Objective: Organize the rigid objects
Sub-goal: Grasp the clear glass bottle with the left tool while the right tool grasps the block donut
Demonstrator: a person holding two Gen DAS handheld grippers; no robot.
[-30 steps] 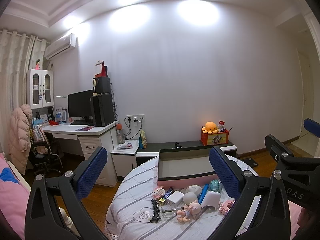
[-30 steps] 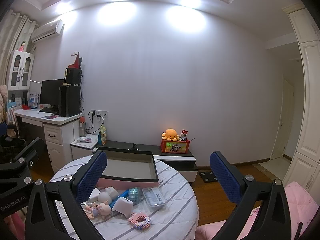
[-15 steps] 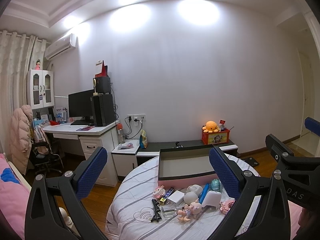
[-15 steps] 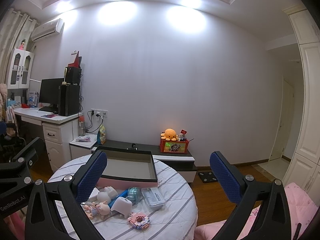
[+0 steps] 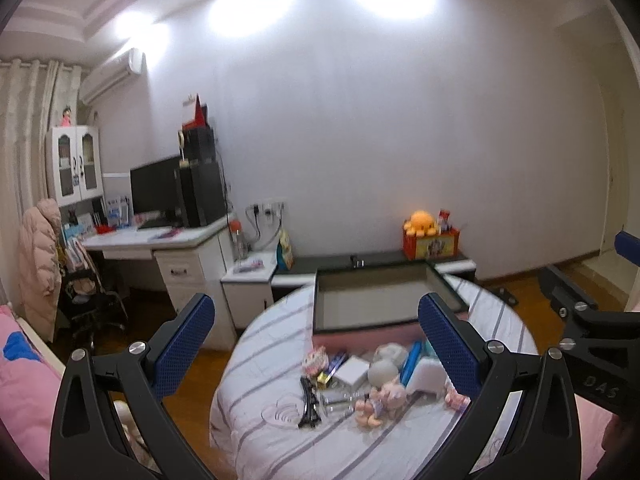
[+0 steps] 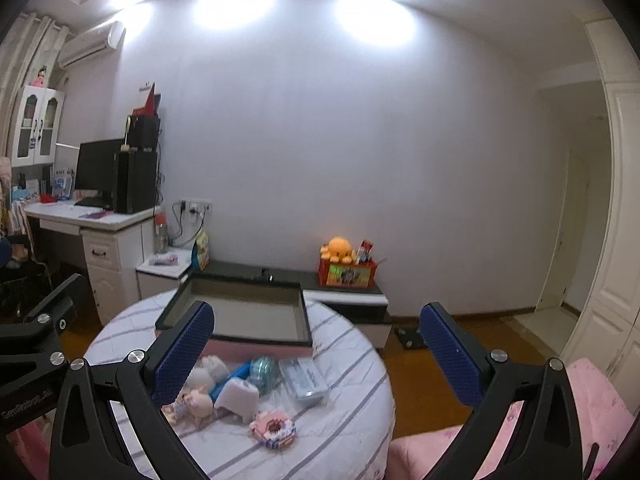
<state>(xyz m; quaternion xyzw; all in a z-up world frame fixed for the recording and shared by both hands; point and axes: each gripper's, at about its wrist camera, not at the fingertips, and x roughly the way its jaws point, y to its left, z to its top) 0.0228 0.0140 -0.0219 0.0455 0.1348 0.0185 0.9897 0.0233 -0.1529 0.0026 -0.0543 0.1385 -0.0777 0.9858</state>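
Observation:
A round table with a striped cloth (image 5: 256, 364) (image 6: 352, 396) carries a pink box with a dark rim (image 5: 380, 304) (image 6: 240, 316) at its far side. In front of the box lie several small objects: a black hair clip (image 5: 309, 404), a white box (image 5: 353, 371), a small doll (image 5: 376, 400) (image 6: 198, 400), a white stool-shaped piece (image 6: 240, 396), a clear case (image 6: 304, 380) and a pink brick donut (image 6: 274, 428). My left gripper (image 5: 316, 344) and my right gripper (image 6: 316, 348) are both open and empty, held above and short of the table.
A white desk with a monitor and a computer tower (image 5: 176, 200) stands at the left. A low black cabinet with an orange plush octopus (image 5: 420, 222) runs along the wall behind the table. Pink bedding (image 6: 592, 400) lies at the lower right, and wooden floor surrounds the table.
Both views have tilted downward a little, so the table and its objects sit higher in the frames. Both grippers stay open and empty.

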